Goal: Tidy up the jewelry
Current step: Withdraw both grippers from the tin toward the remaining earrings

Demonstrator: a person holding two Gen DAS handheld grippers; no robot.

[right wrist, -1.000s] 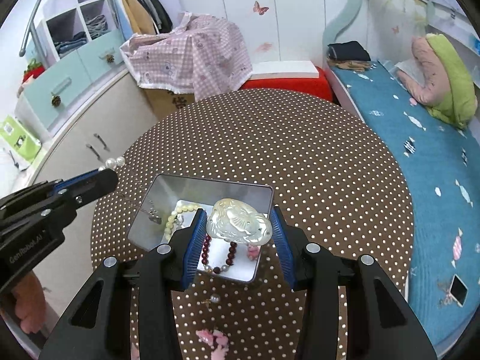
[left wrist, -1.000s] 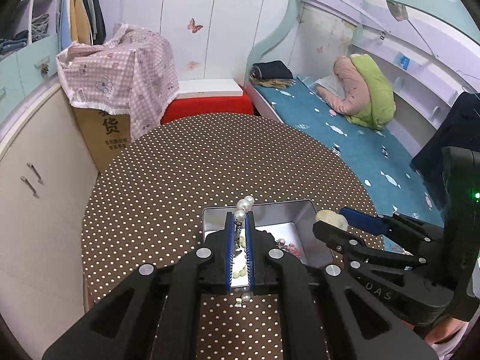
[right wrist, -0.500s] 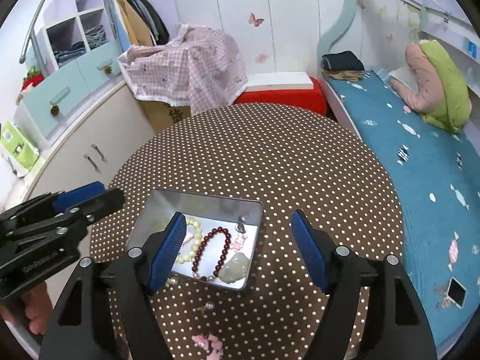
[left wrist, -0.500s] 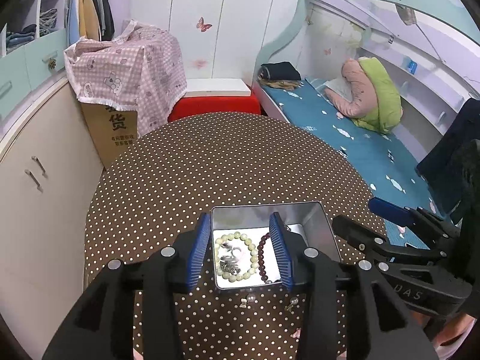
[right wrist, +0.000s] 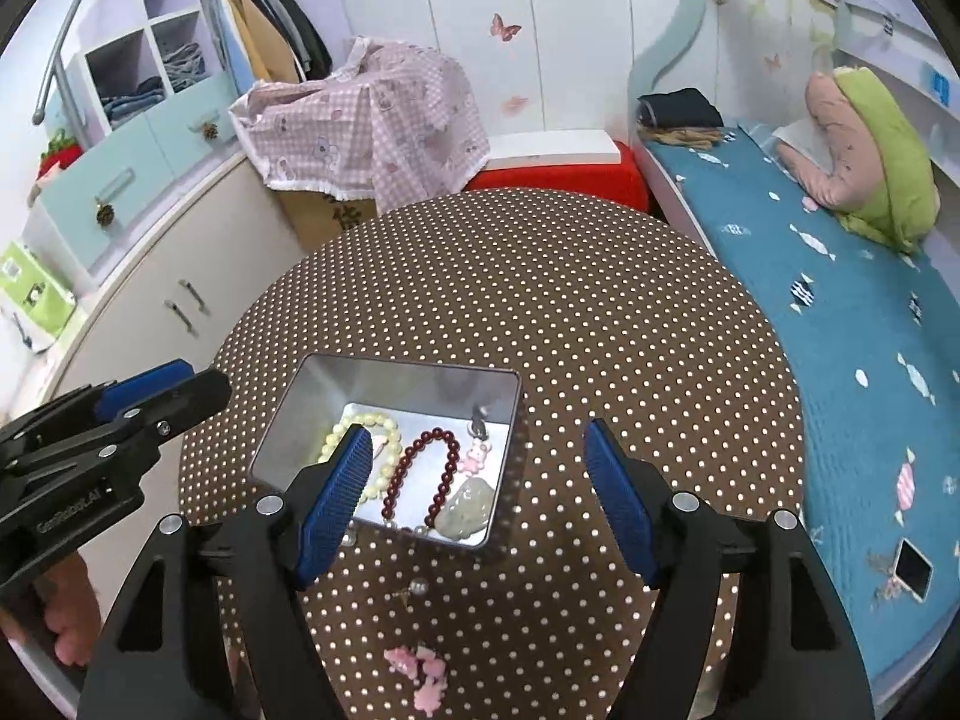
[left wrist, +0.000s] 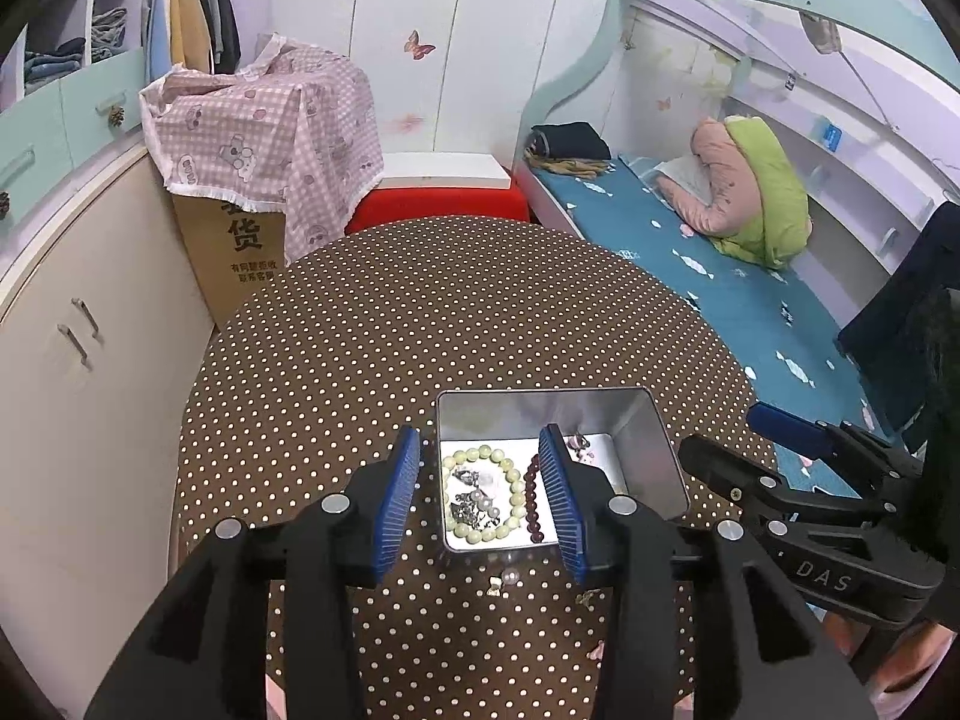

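Left wrist view: left tool (left wrist: 480,495) is seen spread wide, nothing held between the blue pads, hovering over the near-left part of the metal tin (left wrist: 651,450) on the polka-dot tabletop (left wrist: 420,324). Inside the tin, the pale green bead bracelet (left wrist: 513,495) and a tangle of silver pieces with pearls (left wrist: 474,504) are framed between the two pads; the dark red bead bracelet (left wrist: 531,507) is seen just inside the right pad. A loose pearl earring (left wrist: 509,577) is seen on the tabletop just outside the tin's near wall, below the gap of the tool. The right tool (left wrist: 744,438) is visible to the right of the tin, apart from it. Right wrist view: right tool (right wrist: 483,501) is likewise opened wide and empty, with the tin (right wrist: 360,378) sitting toward its left finger; the left pad overlaps the pale green bead bracelet (right wrist: 390,429). The dark red bead bracelet (right wrist: 420,468), a pink charm (right wrist: 474,457) and a pale carved pendant (right wrist: 468,507) lie in the tin, between the pads. The pearl earring (right wrist: 418,587) and pink pieces (right wrist: 420,669) are seen on the tabletop (right wrist: 600,312) nearer than the tin, outside it. The left tool (right wrist: 174,387) is seen at the left edge, beside the tin, not touching it.
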